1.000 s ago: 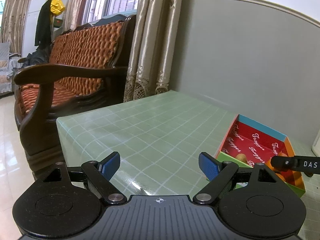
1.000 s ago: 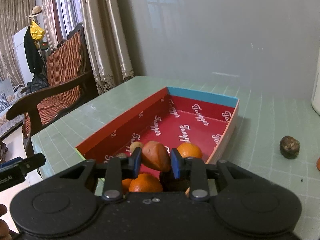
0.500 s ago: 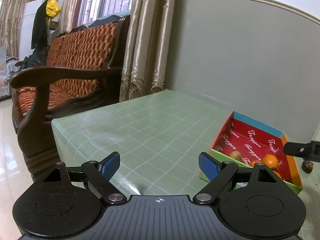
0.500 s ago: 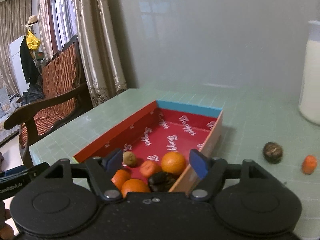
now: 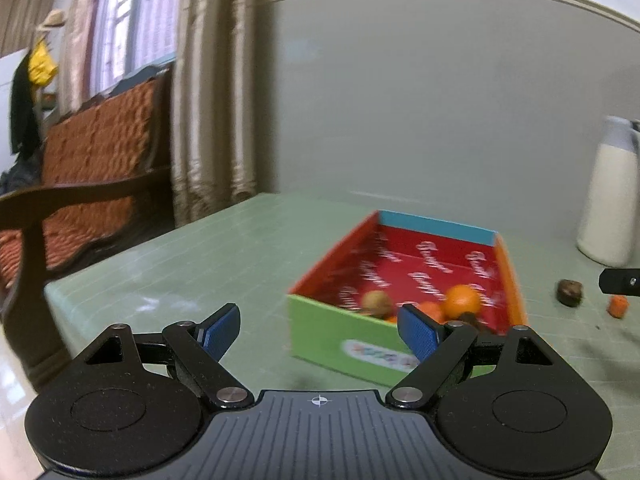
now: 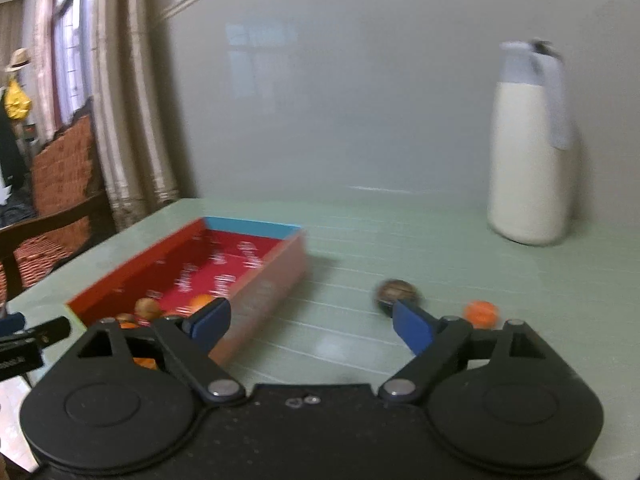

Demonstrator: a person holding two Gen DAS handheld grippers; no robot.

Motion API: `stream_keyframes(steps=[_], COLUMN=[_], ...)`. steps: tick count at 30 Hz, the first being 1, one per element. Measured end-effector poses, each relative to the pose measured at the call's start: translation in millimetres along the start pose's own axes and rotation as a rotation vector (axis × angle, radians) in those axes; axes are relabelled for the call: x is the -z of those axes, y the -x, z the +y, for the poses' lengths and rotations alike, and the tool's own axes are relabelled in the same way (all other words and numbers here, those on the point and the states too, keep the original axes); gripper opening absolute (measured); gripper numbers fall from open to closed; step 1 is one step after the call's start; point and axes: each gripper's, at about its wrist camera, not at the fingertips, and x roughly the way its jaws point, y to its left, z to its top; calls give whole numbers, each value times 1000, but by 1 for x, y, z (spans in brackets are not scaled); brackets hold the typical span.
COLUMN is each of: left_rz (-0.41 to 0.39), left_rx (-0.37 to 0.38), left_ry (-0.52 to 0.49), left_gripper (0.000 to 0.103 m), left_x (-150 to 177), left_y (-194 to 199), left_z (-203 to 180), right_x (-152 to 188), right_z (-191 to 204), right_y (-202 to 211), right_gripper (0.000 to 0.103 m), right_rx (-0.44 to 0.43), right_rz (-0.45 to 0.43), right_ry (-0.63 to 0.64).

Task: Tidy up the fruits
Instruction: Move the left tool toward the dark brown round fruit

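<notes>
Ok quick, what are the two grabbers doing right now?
Left gripper: open, holding nothing.
Right gripper: jaws opening, nothing between them.

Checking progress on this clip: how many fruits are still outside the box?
2. A dark brown fruit and a small orange one lie on the table, right of the box. Others may sit out of frame.

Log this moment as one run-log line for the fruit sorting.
right hand-held gripper: jaws opening, nothing between | left hand-held gripper: open, empty | box: holds several fruits | on table: dark fruit, small orange fruit
</notes>
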Motion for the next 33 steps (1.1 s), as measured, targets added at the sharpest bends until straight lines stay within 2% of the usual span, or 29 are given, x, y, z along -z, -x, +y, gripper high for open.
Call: stream_keyframes(steps=[9, 18, 24, 29, 33], left_rz=[-46, -7, 51, 128, 156], left_rx=[135, 276, 295, 292, 300], left_ry=[-89, -196, -251, -251, -257], left_gripper=[85, 85, 85, 85, 85], left_x=[-9, -21, -29, -32, -33], left_y=[10, -1, -32, -69, -89], left_z=[-61, -146, -196, -222, -242], right_x=[16, 28, 35, 37, 39], right_z=[-65, -106, -130, -143, -148], right_y=[22, 47, 56, 61, 65], right_gripper=[88, 88, 89, 89, 89], right_rx=[105, 221, 256, 277, 279], right_rz=[-16, -62, -66, -79, -83], right_ry=[-106, -146, -185, -212, -219])
